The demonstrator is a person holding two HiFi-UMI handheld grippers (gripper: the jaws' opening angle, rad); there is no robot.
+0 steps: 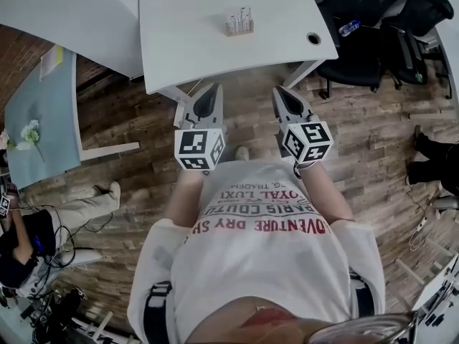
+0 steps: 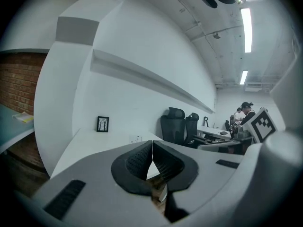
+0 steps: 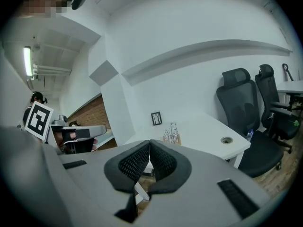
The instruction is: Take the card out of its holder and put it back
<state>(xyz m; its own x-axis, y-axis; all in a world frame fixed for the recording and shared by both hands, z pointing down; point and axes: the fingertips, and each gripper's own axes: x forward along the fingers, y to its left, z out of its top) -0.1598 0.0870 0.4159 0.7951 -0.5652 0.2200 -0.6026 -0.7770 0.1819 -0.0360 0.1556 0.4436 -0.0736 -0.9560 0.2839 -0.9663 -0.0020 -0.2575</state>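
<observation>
A small wooden card holder (image 1: 240, 24) with clear upright cards stands on the white table (image 1: 193, 41), well ahead of both grippers. The right gripper view shows the same card holder (image 3: 172, 136) on the table's near part. My left gripper (image 1: 215, 89) and right gripper (image 1: 278, 92) are held side by side over the wooden floor, just short of the table's front edge. Both are shut with nothing between the pads. In the left gripper view the left gripper (image 2: 152, 142) has its tips touching; in its own view the right gripper (image 3: 150, 141) looks the same.
A small black picture frame (image 2: 102, 124) stands at the table's back by the wall. A cable hole (image 1: 313, 39) sits at the table's right. Black office chairs (image 1: 373, 41) crowd the right side. A second white desk (image 1: 64, 13) lies left. People sit at both sides.
</observation>
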